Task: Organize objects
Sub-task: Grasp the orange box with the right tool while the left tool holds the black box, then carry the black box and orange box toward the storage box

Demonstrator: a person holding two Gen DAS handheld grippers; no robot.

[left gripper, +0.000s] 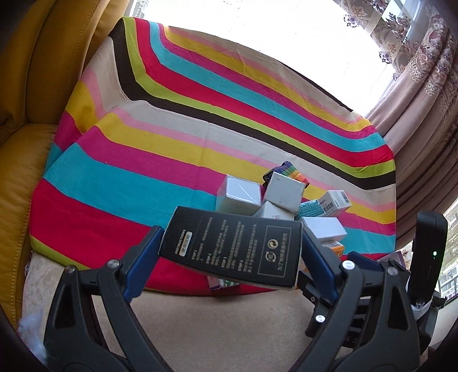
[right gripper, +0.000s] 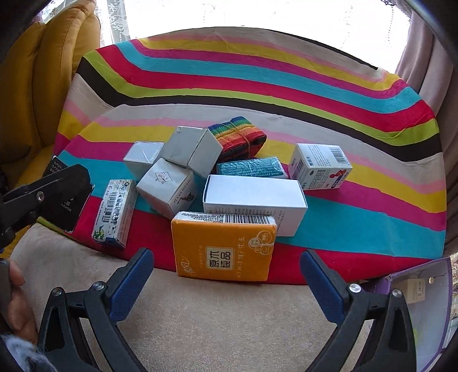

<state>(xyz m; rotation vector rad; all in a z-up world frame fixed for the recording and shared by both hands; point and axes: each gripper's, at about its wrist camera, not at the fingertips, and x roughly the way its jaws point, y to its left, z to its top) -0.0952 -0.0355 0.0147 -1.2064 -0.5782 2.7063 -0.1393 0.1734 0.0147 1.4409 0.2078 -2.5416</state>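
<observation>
My left gripper was clamped, its blue pads pressed inward. My right gripper hung with jaws spread wide, near and low.

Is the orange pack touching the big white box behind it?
Touching. In the right wrist view the orange pack has its far edge against the big white box, no gap.

A yellow leather sofa and patterned curtains flank a bright, overexposed window — daylight floods in.
</observation>
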